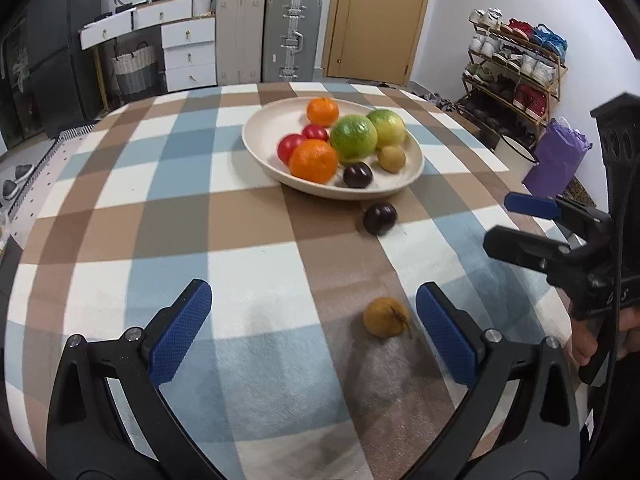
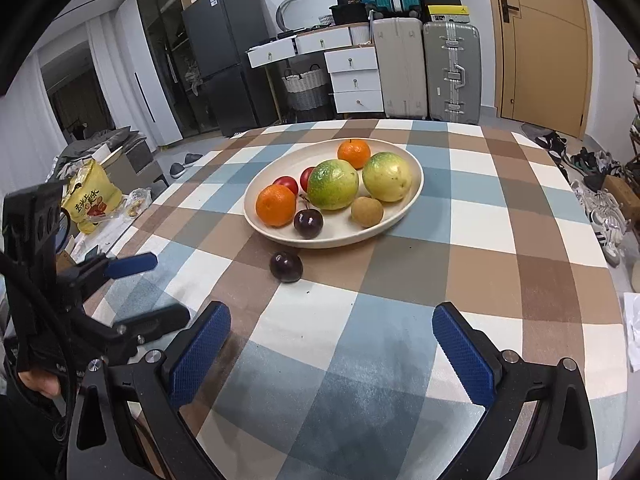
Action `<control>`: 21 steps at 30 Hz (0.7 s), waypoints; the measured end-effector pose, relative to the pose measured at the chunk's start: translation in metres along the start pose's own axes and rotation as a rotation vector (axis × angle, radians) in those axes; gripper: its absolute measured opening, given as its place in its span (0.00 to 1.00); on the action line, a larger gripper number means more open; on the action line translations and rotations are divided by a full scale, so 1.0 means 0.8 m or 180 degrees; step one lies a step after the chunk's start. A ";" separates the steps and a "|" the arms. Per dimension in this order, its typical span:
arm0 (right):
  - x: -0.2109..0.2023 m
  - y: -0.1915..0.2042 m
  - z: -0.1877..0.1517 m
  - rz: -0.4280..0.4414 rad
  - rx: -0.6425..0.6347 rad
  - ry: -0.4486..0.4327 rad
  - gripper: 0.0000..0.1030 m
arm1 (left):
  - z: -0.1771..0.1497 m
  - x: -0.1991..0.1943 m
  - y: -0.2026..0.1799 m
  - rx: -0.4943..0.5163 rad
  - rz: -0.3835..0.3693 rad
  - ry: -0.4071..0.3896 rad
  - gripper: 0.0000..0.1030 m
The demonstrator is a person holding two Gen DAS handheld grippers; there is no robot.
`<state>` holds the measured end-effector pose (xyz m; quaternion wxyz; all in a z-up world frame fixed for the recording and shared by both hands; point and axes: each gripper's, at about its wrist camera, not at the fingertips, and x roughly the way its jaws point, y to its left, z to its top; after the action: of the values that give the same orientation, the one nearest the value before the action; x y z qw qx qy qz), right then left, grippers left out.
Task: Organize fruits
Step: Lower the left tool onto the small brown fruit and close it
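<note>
- Two fruits are sitting loose on the checked tablecloth (image 1: pixel 256 216) while the rest are gathered in the cream bowl (image 1: pixel 260 120); judging by the task, the bowl is serving as the collecting place, and these two are the ones left to bring in.
- One of the pair, a dark plum (image 1: pixel 380 219), is lying just outside the bowl's near rim, close to a matching plum (image 1: pixel 357 175) already inside.
- Nearer, a small tan fruit (image 1: pixel 386 317) with a short stem is resting on the cloth; it may be a longan, though the blur is making that hard to confirm.
- Both fingers of the left gripper (image 1: pixel 314 328) are standing wide apart and holding nothing. The tan fruit is lying between them, far off centre, just beside the right-hand pad (image 1: pixel 446 336) and apparently not touching it.
- Over to the right, the right gripper (image 2: pixel 331 354) is likewise spread wide and empty, hovering above bare cloth; the loose plum is lying ahead of it and left of its centre line, well short of the bowl's contents.
- Probably the left gripper needs shifting rightward to centre the tan fruit before closing.
</note>
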<state>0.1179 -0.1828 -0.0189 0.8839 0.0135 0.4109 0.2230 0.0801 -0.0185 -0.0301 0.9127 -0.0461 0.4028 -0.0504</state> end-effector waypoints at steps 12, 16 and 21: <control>0.007 0.004 -0.008 -0.0020 -0.0046 0.0106 1.00 | -0.008 0.015 -0.025 0.0258 -0.0093 0.0211 0.92; 0.008 0.005 -0.007 -0.0019 -0.0047 0.0117 1.00 | -0.010 0.020 -0.028 0.0298 -0.0232 0.0279 0.70; 0.011 0.005 -0.007 0.0000 -0.0037 0.0128 1.00 | -0.008 0.017 -0.026 0.0251 -0.0508 0.0253 0.25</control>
<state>0.1177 -0.1768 -0.0280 0.8755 0.0039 0.4273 0.2255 0.0838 -0.0409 -0.0417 0.8902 -0.0400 0.4315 -0.1407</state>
